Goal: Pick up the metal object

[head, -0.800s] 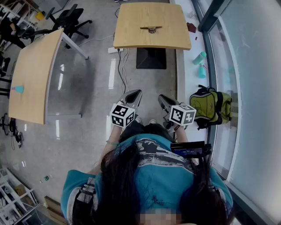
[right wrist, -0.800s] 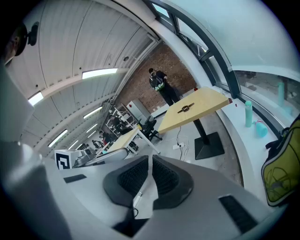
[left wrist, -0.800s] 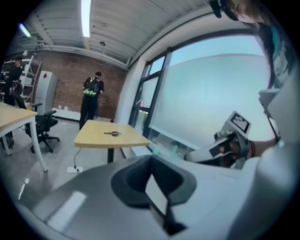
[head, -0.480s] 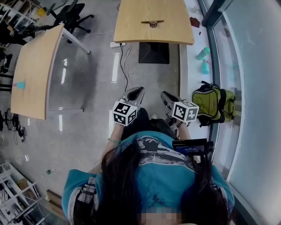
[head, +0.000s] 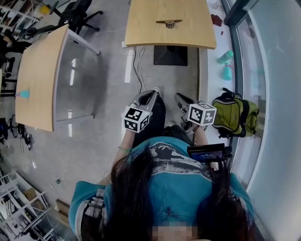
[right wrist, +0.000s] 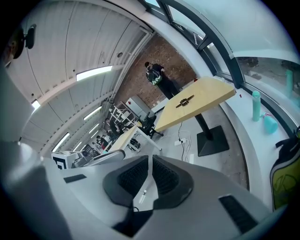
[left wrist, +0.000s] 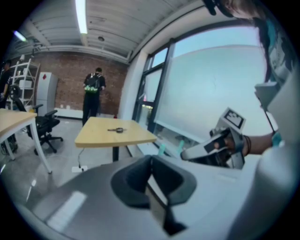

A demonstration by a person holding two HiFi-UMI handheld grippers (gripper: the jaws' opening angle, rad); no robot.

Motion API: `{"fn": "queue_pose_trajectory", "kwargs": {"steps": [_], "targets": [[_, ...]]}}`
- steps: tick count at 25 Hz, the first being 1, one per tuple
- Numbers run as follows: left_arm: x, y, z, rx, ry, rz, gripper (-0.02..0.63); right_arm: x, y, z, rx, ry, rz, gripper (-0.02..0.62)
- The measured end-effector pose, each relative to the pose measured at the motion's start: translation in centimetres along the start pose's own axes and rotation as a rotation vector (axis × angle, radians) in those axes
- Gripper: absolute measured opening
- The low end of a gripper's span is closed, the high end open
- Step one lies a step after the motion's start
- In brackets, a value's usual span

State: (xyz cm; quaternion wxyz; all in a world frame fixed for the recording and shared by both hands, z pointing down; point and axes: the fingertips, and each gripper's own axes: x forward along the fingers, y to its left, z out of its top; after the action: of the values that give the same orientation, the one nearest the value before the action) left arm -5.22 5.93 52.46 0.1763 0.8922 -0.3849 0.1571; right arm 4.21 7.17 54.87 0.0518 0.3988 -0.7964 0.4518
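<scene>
The metal object (head: pixel 168 22) lies on the far side of a small wooden table (head: pixel 141 28) ahead of me. It also shows as a small dark piece, the metal object (left wrist: pixel 116 130), in the left gripper view and, far off, as the metal object (right wrist: pixel 185 101) in the right gripper view. Both grippers hang in front of the person's body, well short of the table. My left gripper (head: pixel 149 96) is shut with nothing in it, its pads together (left wrist: pixel 151 161). My right gripper (head: pixel 180 99) is likewise shut and empty (right wrist: pixel 151 171).
A long wooden table (head: pixel 35 80) stands at the left, with an office chair (head: pixel 75 14) behind it. A green backpack (head: pixel 237 115) and teal bottles (head: pixel 225 66) sit along the window ledge at the right. Cables run by the table base (head: pixel 170 55). A person (left wrist: pixel 95 89) stands far back.
The person has stepped forward, one leg now out between the grippers. Both grippers have drifted slightly right with the body and stay shut.
</scene>
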Motion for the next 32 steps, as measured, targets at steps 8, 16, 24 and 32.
{"fn": "queue_pose_trajectory", "kwargs": {"steps": [8,16,24,32], "targets": [[7.7,8.7,6.1,0.015,-0.028,-0.073,0.005,7.2,-2.4,10.4,0.005,-0.049,-0.049,0.034],[13.8,18.1,11.8,0.011,-0.048,-0.122,0.04,15.3,-3.5,18.9,0.089,-0.089,-0.061,0.034],[20.4,21.5,13.2,0.022,0.018,-0.16,0.088,17.5,-6.7,22.5,0.142,-0.068,-0.128,0.034],[30.7,22.7,14.0,0.248,0.149,-0.134,0.153,18.5,-12.0,28.5,0.185,-0.05,-0.07,0.034]]}}
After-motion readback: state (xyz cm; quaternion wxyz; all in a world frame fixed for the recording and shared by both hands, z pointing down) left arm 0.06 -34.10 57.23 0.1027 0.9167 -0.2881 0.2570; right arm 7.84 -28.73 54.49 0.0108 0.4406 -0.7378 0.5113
